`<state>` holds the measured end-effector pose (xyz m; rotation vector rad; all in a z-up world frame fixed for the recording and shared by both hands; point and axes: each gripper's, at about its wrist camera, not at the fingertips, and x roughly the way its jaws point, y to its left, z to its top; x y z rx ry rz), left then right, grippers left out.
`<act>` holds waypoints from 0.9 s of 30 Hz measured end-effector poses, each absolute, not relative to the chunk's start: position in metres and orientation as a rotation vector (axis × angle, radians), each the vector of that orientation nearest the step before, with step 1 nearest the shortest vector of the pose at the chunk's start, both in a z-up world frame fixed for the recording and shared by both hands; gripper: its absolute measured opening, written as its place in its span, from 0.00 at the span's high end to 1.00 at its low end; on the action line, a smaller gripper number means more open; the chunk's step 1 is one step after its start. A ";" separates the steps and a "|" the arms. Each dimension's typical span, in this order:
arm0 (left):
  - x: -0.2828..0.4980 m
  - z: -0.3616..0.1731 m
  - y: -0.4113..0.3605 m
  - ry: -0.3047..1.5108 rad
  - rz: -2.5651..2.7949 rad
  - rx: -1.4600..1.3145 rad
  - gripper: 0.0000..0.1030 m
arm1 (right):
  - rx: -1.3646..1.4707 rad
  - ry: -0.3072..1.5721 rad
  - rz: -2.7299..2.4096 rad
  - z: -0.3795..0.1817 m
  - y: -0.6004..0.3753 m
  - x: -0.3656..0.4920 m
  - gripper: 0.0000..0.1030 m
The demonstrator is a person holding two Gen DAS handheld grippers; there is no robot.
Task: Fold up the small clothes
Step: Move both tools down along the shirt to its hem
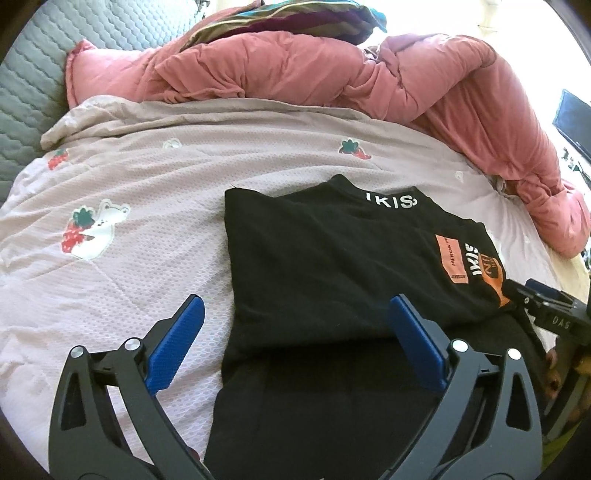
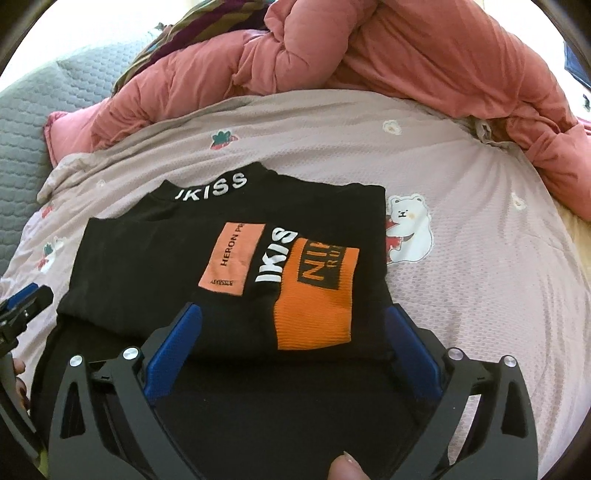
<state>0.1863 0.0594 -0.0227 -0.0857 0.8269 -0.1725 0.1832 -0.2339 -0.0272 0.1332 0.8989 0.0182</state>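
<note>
A black top [image 1: 332, 266] [image 2: 155, 273] with white lettering at the collar and orange patches lies folded on the pale pink bedspread [image 1: 140, 206] [image 2: 480, 258]. An orange and black cuff [image 2: 317, 295] rests on top of the fold. My left gripper [image 1: 295, 306] hovers open over the fold's near left edge, nothing between its blue pads [image 1: 177, 343]. My right gripper [image 2: 291, 314] hangs open over the near right part, above the cuff, pads apart from the cloth. The right gripper also shows at the right edge of the left wrist view [image 1: 546, 306].
A bunched coral-pink duvet [image 1: 332, 70] [image 2: 406, 55] lies across the back of the bed. A grey quilted headboard or mattress [image 1: 29, 92] [image 2: 22, 140] rises at the left. Striped fabric [image 1: 280, 18] tops the duvet. A dark screen [image 1: 576, 122] stands at the right. A fingertip [image 2: 341, 467] shows at the bottom.
</note>
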 end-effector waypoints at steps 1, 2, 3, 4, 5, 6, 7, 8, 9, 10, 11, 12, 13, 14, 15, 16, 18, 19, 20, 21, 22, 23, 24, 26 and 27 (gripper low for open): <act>0.185 -0.022 0.060 0.825 -0.172 -0.083 0.09 | 0.133 0.897 0.017 -0.026 -0.235 0.183 0.04; 0.184 -0.021 0.060 0.822 -0.171 -0.081 0.09 | 0.132 0.896 0.016 -0.026 -0.235 0.183 0.04; 0.183 -0.020 0.061 0.817 -0.168 -0.078 0.09 | 0.132 0.894 0.014 -0.025 -0.235 0.183 0.04; 0.182 -0.019 0.061 0.814 -0.166 -0.076 0.09 | 0.132 0.894 0.014 -0.025 -0.235 0.183 0.04; 0.181 -0.018 0.063 0.808 -0.162 -0.074 0.09 | 0.132 0.894 0.015 -0.025 -0.235 0.182 0.04; 0.179 -0.016 0.063 0.804 -0.159 -0.075 0.09 | 0.130 0.894 0.016 -0.024 -0.234 0.182 0.04; 0.178 -0.015 0.064 0.799 -0.158 -0.076 0.09 | 0.129 0.893 0.016 -0.023 -0.234 0.182 0.04; 0.177 -0.014 0.066 0.796 -0.158 -0.077 0.09 | 0.128 0.891 0.018 -0.023 -0.234 0.182 0.04; 0.175 -0.013 0.066 0.792 -0.156 -0.077 0.09 | 0.126 0.889 0.017 -0.022 -0.233 0.181 0.04; 0.174 -0.013 0.067 0.789 -0.154 -0.076 0.09 | 0.125 0.888 0.016 -0.021 -0.233 0.181 0.04; 0.173 -0.012 0.068 0.787 -0.154 -0.074 0.09 | 0.125 0.888 0.015 -0.021 -0.233 0.180 0.04; 0.171 -0.012 0.068 0.785 -0.151 -0.071 0.09 | 0.125 0.887 0.017 -0.020 -0.233 0.180 0.04; 0.170 -0.012 0.068 0.784 -0.149 -0.068 0.09 | 0.125 0.885 0.017 -0.019 -0.233 0.179 0.04; 0.169 -0.012 0.068 0.783 -0.148 -0.065 0.09 | 0.122 0.884 0.020 -0.018 -0.233 0.178 0.04; 0.167 -0.011 0.068 0.782 -0.146 -0.059 0.09 | 0.121 0.882 0.021 -0.017 -0.233 0.177 0.04; 0.166 -0.011 0.069 0.781 -0.144 -0.057 0.09 | 0.121 0.881 0.022 -0.016 -0.233 0.176 0.04; 0.163 -0.010 0.068 0.775 -0.143 -0.052 0.09 | 0.122 0.875 0.026 -0.014 -0.234 0.174 0.04; 0.161 -0.010 0.068 0.772 -0.141 -0.049 0.09 | 0.123 0.873 0.027 -0.013 -0.235 0.172 0.04; 0.159 -0.010 0.068 0.769 -0.140 -0.044 0.09 | 0.121 0.870 0.030 -0.011 -0.235 0.171 0.04; 0.157 -0.010 0.068 0.766 -0.139 -0.038 0.09 | 0.119 0.867 0.030 -0.009 -0.236 0.169 0.04; 0.155 -0.011 0.067 0.764 -0.135 -0.033 0.09 | 0.118 0.864 0.032 -0.008 -0.237 0.168 0.04; 0.152 -0.012 0.067 0.762 -0.131 -0.026 0.09 | 0.119 0.859 0.034 -0.006 -0.238 0.166 0.04; 0.150 -0.013 0.067 0.760 -0.130 -0.023 0.09 | 0.120 0.855 0.036 -0.005 -0.239 0.165 0.04; 0.146 -0.015 0.066 0.756 -0.127 -0.015 0.09 | 0.125 0.849 0.041 -0.002 -0.241 0.162 0.04; 0.142 -0.016 0.066 0.751 -0.125 -0.012 0.09 | 0.129 0.844 0.045 0.000 -0.242 0.159 0.04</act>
